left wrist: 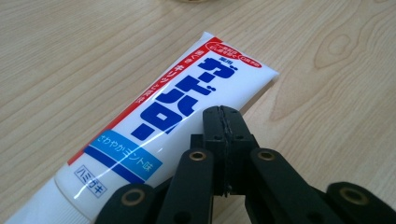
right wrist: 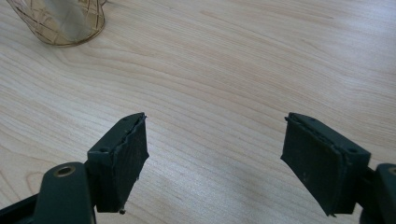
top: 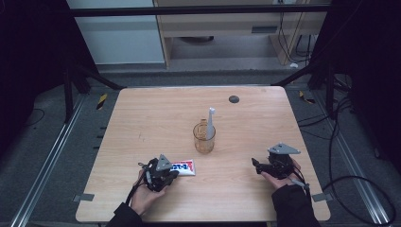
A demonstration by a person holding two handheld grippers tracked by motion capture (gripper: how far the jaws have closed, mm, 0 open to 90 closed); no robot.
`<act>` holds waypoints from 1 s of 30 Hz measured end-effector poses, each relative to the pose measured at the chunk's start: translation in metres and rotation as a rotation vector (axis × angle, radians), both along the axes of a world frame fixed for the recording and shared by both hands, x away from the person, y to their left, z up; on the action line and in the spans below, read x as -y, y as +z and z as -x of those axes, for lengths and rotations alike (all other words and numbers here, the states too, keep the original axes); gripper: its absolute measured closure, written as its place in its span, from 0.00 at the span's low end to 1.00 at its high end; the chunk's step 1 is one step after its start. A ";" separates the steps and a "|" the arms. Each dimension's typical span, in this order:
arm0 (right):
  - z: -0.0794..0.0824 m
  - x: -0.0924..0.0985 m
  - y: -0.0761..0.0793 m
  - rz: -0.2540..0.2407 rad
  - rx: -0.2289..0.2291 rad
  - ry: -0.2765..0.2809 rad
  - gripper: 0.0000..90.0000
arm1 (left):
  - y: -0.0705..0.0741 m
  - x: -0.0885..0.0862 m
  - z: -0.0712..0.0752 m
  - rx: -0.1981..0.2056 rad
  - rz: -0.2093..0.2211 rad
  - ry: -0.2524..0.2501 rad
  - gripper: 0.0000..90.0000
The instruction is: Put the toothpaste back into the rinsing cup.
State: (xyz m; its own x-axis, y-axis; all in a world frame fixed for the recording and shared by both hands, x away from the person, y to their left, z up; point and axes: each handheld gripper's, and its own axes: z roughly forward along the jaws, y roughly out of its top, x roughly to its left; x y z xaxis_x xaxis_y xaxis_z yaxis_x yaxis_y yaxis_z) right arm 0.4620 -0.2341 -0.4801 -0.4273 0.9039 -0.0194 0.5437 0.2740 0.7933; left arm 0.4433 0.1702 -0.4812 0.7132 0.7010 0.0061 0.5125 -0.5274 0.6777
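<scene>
Jaws of left gripper (left wrist: 223, 154) closed together, empty, over tube (left wrist: 154, 126) lying flat on table (top: 142, 113) near cup (top: 204, 138); right gripper (right wrist: 215, 163) wide apart, empty; step: approach; next: open, straddle tube.

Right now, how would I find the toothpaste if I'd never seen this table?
Start at the wooden table and find the see-through cup with a toothbrush standing in it near the middle. Come toward the person's left hand: the toothpaste lies flat beside the left tongs. It is the one white tube with blue writing and a red stripe.
</scene>
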 end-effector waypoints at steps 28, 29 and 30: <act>-0.001 0.000 -0.002 0.008 -0.010 0.000 0.25 | 0.014 -0.058 -0.034 0.013 -0.038 0.154 0.99; -0.001 0.000 -0.002 0.010 -0.009 0.000 0.25 | 0.014 -0.058 -0.035 0.007 -0.041 0.149 0.99; -0.001 0.001 -0.002 0.008 -0.010 0.000 0.25 | 0.013 -0.058 -0.034 0.008 -0.045 0.151 0.99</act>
State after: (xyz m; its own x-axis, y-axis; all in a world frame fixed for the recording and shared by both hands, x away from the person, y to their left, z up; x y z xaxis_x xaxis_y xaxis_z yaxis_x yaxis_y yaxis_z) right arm 0.4632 -0.2348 -0.4822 -0.4277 0.9036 -0.0229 0.5512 0.2808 0.7857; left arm 0.4774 0.2278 -0.4679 0.5997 0.7990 0.0451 0.5832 -0.4749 0.6591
